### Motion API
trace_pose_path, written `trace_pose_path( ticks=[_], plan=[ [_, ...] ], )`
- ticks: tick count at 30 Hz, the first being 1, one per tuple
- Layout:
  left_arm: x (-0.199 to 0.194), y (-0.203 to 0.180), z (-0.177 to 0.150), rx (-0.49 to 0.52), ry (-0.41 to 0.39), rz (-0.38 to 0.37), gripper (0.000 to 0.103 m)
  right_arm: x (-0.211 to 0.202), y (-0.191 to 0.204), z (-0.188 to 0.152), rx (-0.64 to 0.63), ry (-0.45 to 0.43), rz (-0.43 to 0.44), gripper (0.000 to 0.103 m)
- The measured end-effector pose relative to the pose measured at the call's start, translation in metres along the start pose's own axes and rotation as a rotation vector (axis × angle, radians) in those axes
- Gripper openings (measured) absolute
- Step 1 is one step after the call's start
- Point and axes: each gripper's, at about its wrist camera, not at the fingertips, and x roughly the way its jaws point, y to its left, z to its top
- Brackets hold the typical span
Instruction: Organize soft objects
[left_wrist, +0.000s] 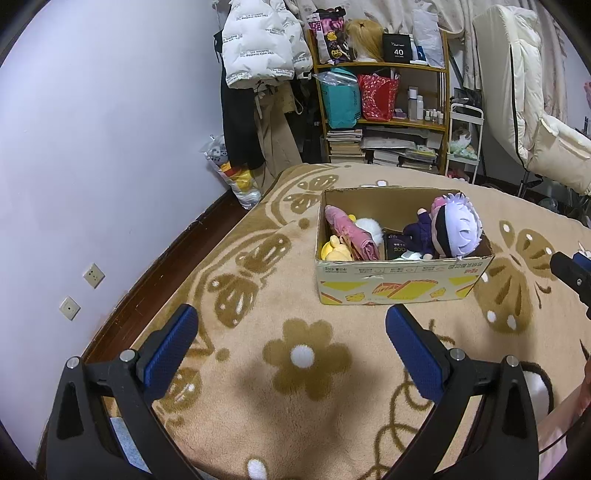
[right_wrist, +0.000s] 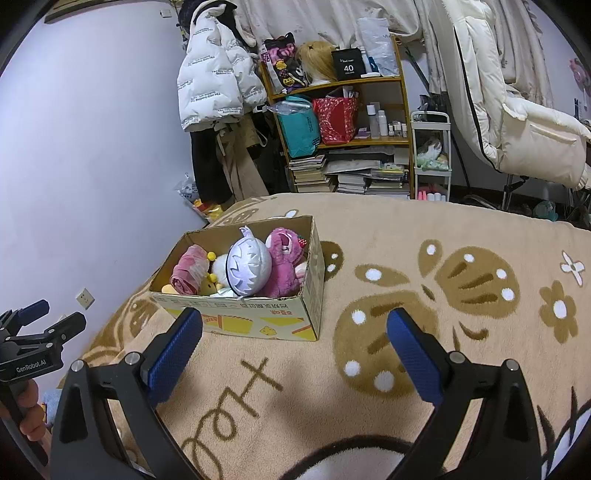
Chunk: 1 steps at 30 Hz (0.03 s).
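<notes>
Left gripper (left_wrist: 291, 325): blue-padded fingers spread wide apart, nothing between them; hovers over the blanket, pointed at the long printed side of the box. Also seen at the left edge of the right wrist view (right_wrist: 48, 314), fingers apart there too, its handle held in a hand (right_wrist: 27, 413).
Right gripper (right_wrist: 294, 326): blue-padded fingers spread wide apart, holding nothing; above the blanket, near the front right corner of the box. Its tip shows at the right edge of the left wrist view (left_wrist: 572, 271).
Blanket (right_wrist: 388, 236): tan plush, brown butterfly and flower pattern with white dots; covers the bed.
Box (left_wrist: 399, 284): open cardboard carton, yellow print on its long side; stands on the blanket, well ahead of both grippers.
Doll (left_wrist: 456, 227): large white-haired head, dark purple body; lies in the right half of the box, head against the right wall.
Pink bear (right_wrist: 282, 258): plush, lies in the box behind the doll's head, against the right wall.
Pink cloth bundle (left_wrist: 352, 234): rolled, lies in the left half of the box.
Yellow plush toy (left_wrist: 334, 251): in the front left corner, beside the bundle.
White fluffy ball (left_wrist: 369, 227): just beside the bundle, towards the middle.
Shelf (left_wrist: 384, 66): wooden, behind the bed; holds bags, bottles, stacked books.
White puffer jacket (left_wrist: 264, 40): hangs left of the shelf.
</notes>
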Motion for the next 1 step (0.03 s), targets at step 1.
trace_pose_path(
  ticks=[1],
  plan=[
    [0.0002, -0.0005, 0.0001, 0.000, 0.001, 0.000, 0.101, 0.0002, -0.0001, -0.0002, 0.001, 0.000, 0.000, 0.103]
  ],
)
